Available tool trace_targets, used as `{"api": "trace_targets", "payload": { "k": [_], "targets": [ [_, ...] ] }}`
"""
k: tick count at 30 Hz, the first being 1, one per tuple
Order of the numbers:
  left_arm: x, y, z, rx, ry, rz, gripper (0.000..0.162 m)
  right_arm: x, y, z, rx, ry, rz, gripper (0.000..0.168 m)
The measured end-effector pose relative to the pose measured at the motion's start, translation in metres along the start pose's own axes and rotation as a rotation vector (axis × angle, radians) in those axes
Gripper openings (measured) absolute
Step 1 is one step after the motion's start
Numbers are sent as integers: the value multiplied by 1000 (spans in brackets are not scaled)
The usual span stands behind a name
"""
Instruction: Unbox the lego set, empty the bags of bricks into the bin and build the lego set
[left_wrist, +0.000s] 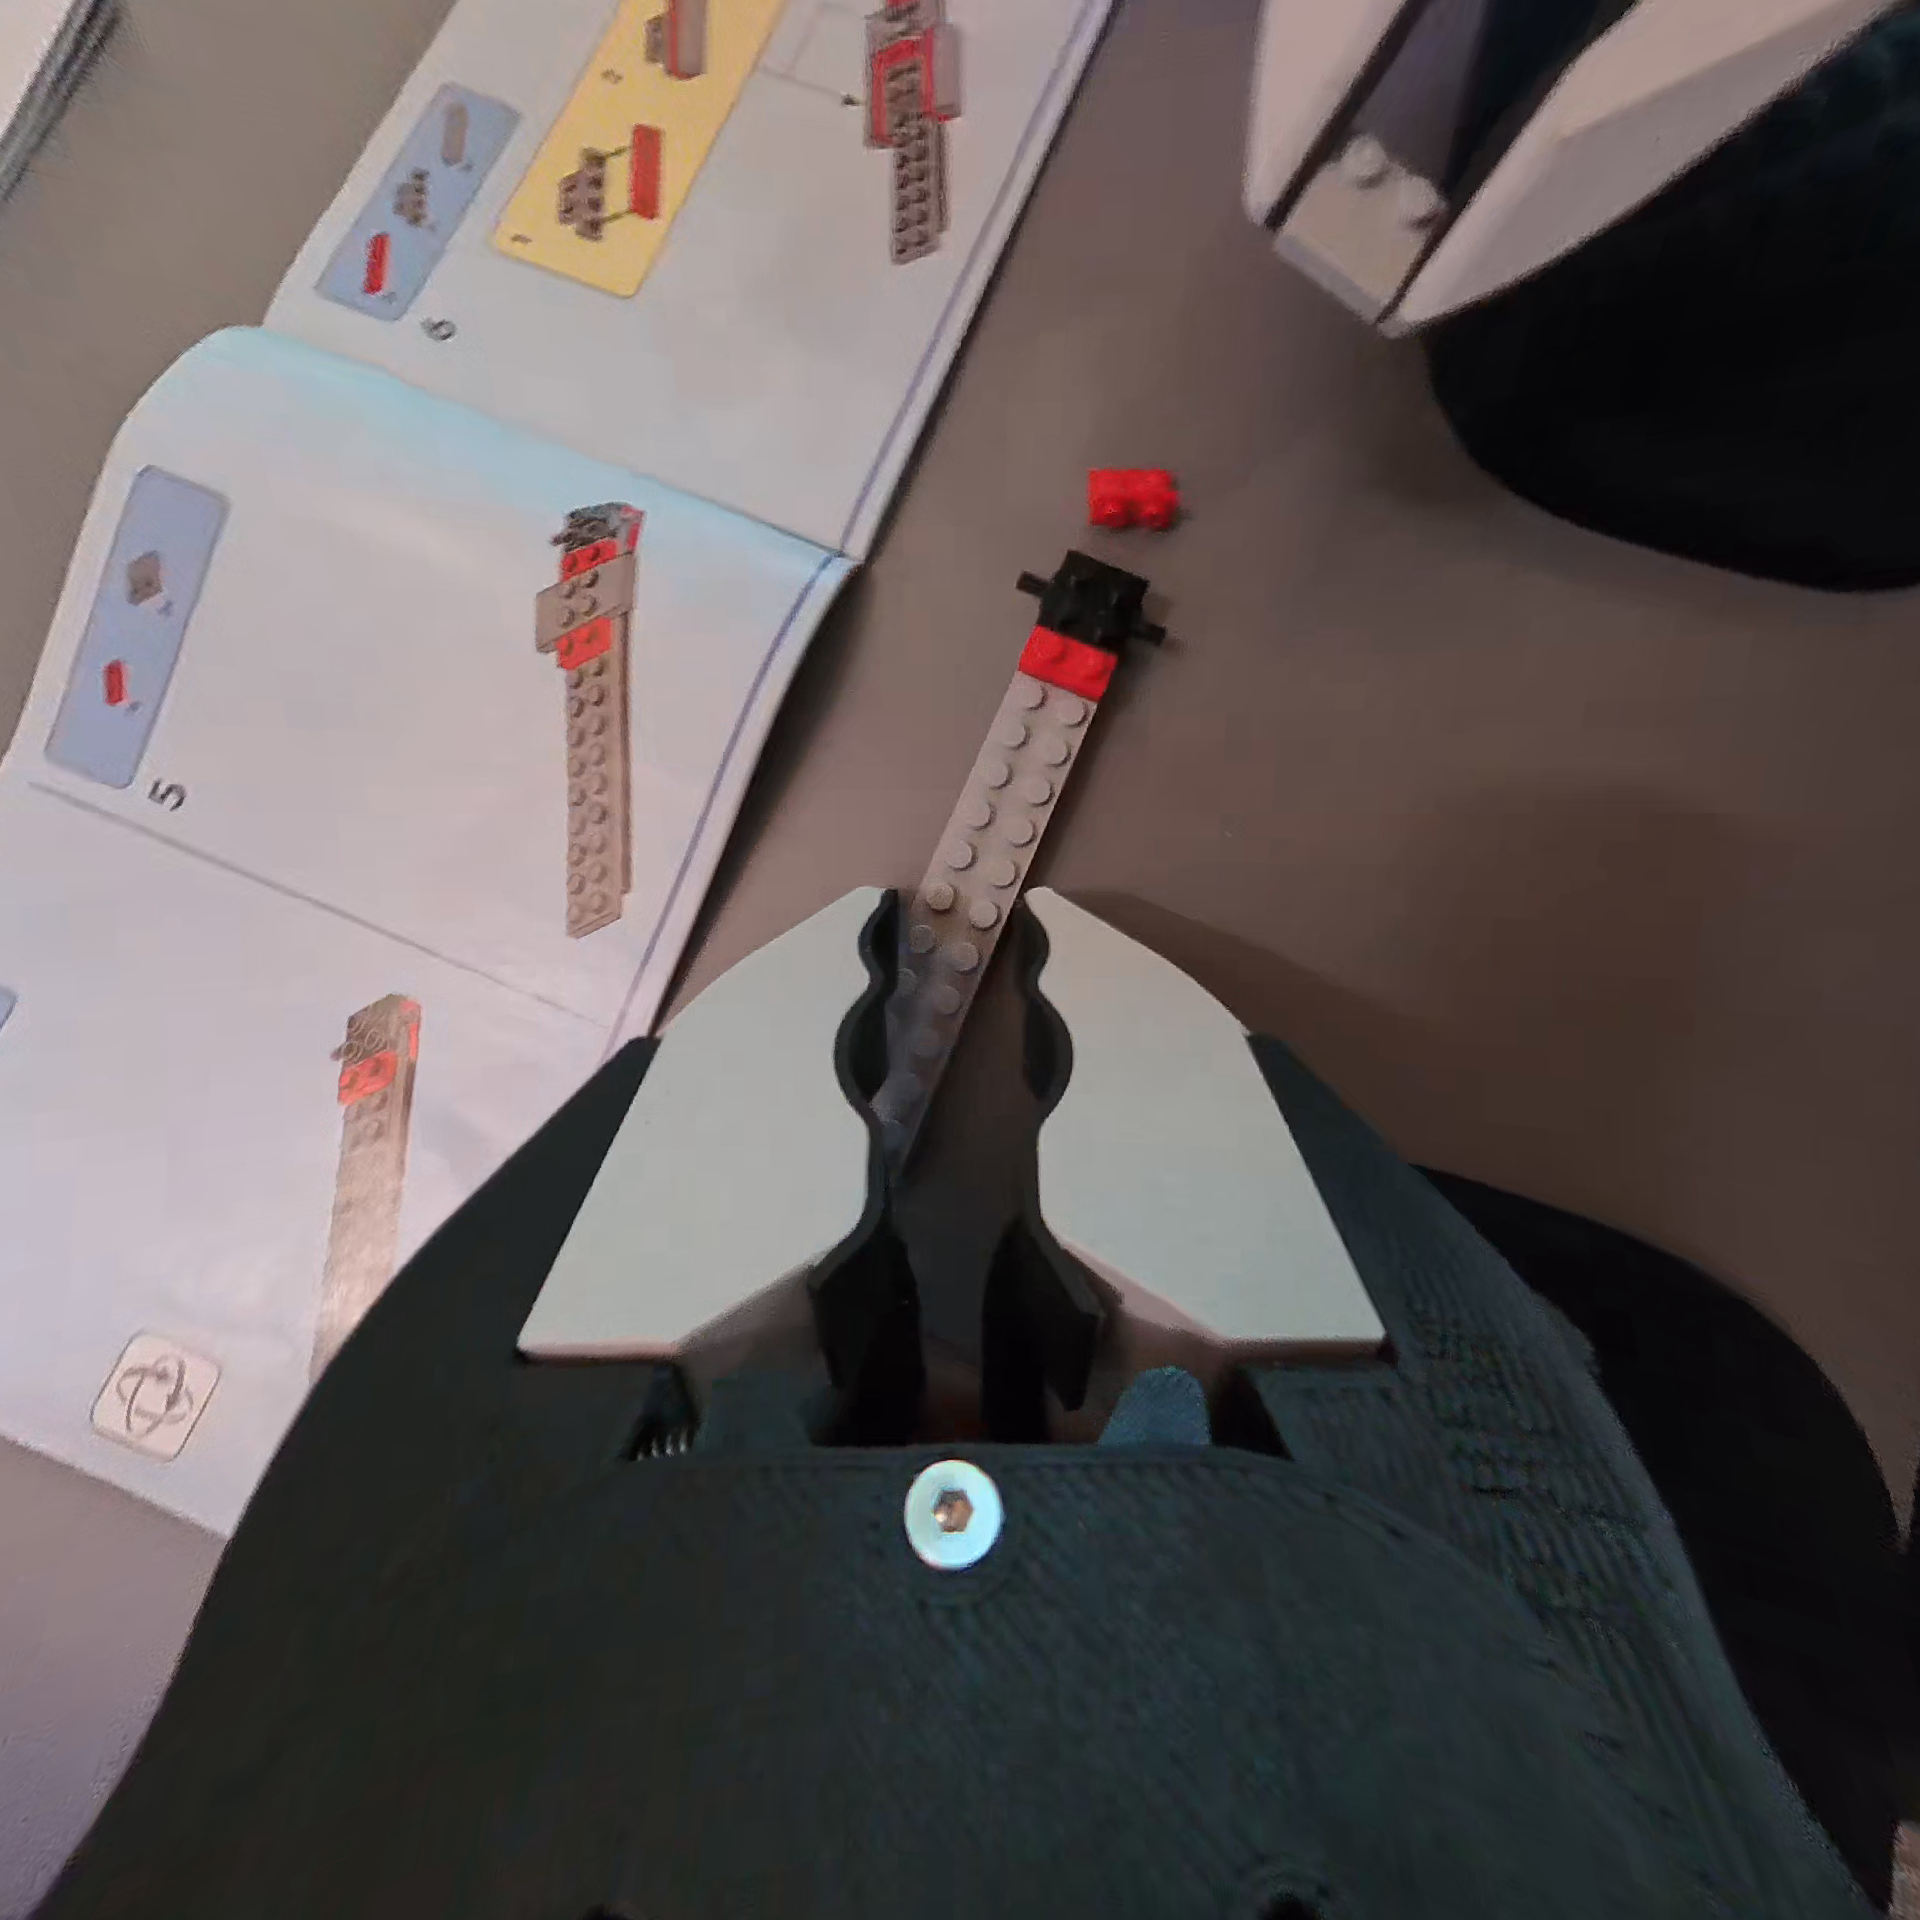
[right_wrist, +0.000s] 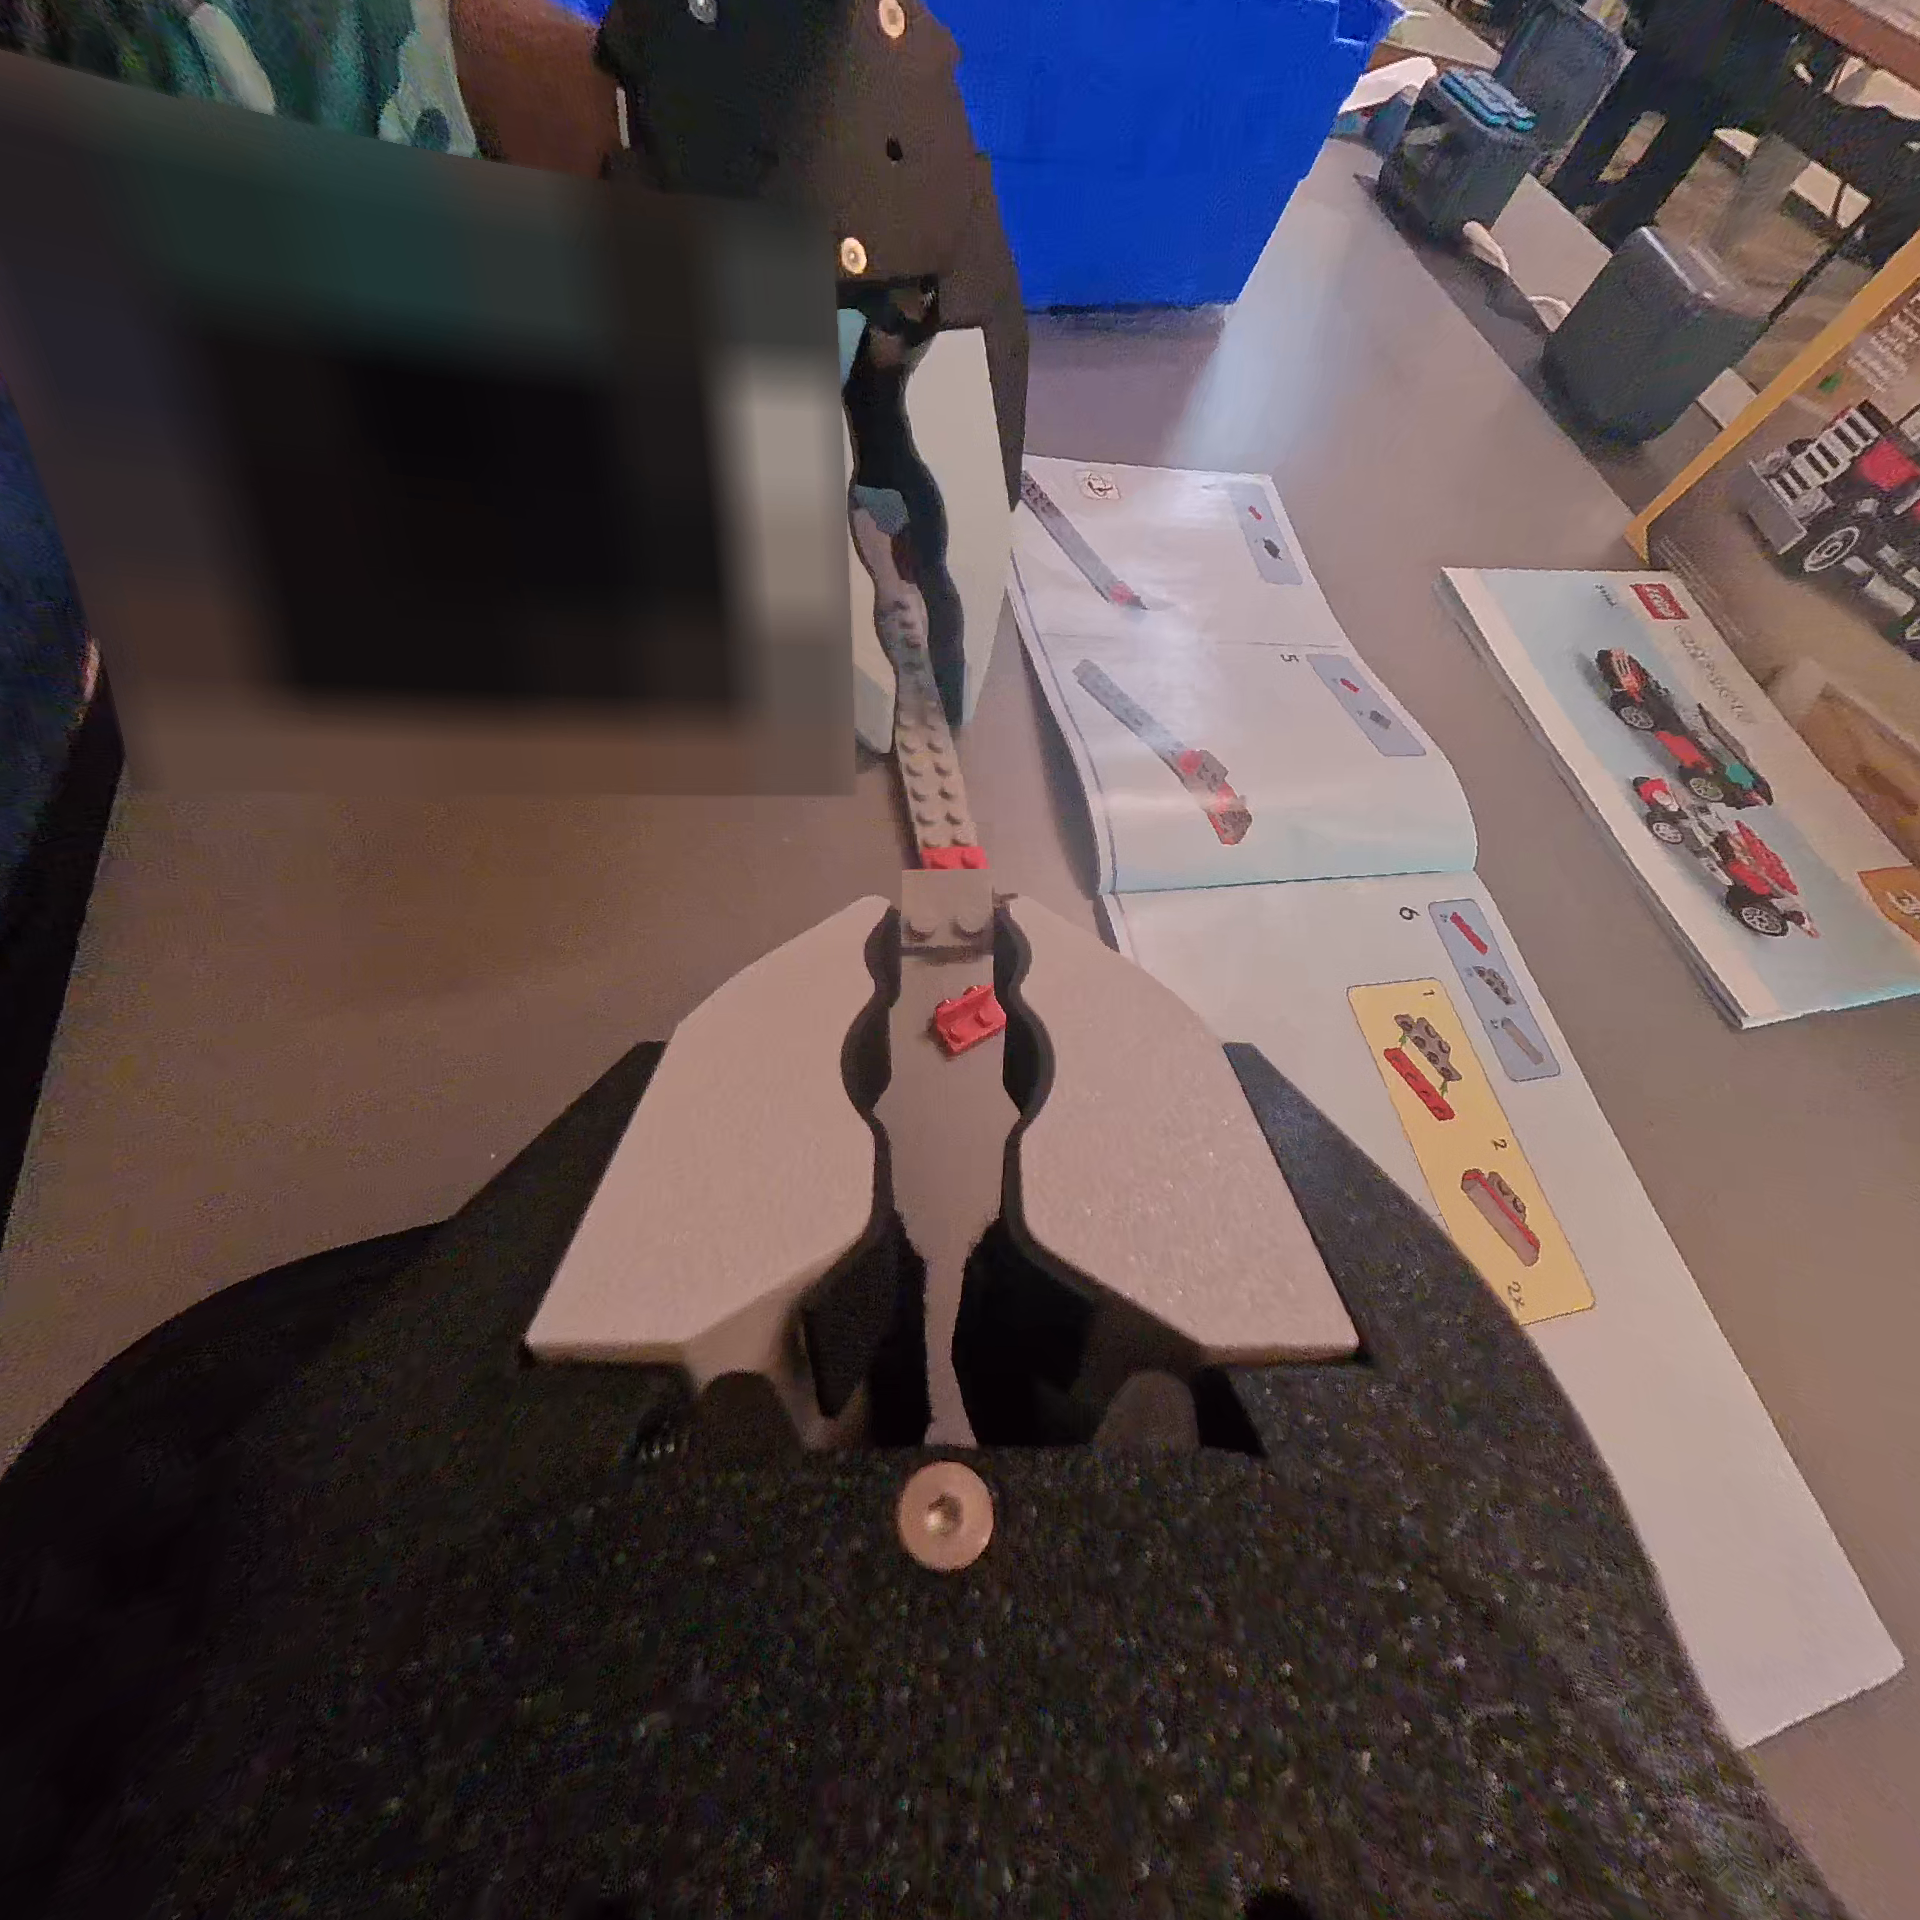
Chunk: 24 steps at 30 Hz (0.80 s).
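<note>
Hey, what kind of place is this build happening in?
Probably a shared workroom or lab: a long grey table carries an open instruction booklet and a blue bin, with more tables and a standing person behind.

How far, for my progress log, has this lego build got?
Early. Done: the instruction booklet lies open, and the long grey plate already carries a red plate and a black piece. In hand: the left gripper grips that plate; the right gripper holds a small grey piece. Left: the loose red brick and most of the model.
</note>
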<state>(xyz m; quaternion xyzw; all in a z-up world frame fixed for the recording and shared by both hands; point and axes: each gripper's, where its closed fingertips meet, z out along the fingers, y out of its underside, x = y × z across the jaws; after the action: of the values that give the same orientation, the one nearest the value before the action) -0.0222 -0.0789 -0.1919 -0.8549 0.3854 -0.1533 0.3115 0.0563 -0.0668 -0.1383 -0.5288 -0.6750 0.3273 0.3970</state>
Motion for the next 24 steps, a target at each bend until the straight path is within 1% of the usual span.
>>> {"api": "trace_targets", "payload": {
  "k": [1, 3, 5, 6, 9, 11, 13, 15, 17, 20, 24],
  "targets": [
    [-2, 0, 0, -10, -21, -35, 20, 2, 1, 0, -8, 6, 19, 17],
    [-5, -1, 1, -24, -73, -97, 19, 7, 2, 1, -33, 32, 71, 17],
    [-9, -2, 1, -42, -145, -136, 18, 11, 2, 4, -50, 64, 155, 17],
    [-8, -3, 2, -53, -155, -161, 18, 11, 2, 6, -54, 74, 204, 17],
    [5, -10, 7, -48, -92, -267, 19, 11, 2, 12, -67, 96, 352, 17],
    [15, -14, 8, -33, -33, -324, 28, 11, 4, 17, -77, 121, 431, 17],
    [17, -15, 6, -20, -8, -343, 31, 10, 10, 21, -105, 151, 479, 17],
    [18, -13, 4, -14, 7, -352, 31, 13, 19, 22, -163, 201, 488, 17],
    [23, -11, 2, -20, 57, -362, 30, 17, 21, 21, -187, 239, 487, 17],
    [34, -13, 1, -9, 143, -374, 28, 17, 22, 25, -199, 235, 502, 17],
    [23, -16, -4, 29, 123, -345, 28, 18, 24, 29, -220, 230, 470, 17]
  ]
}}
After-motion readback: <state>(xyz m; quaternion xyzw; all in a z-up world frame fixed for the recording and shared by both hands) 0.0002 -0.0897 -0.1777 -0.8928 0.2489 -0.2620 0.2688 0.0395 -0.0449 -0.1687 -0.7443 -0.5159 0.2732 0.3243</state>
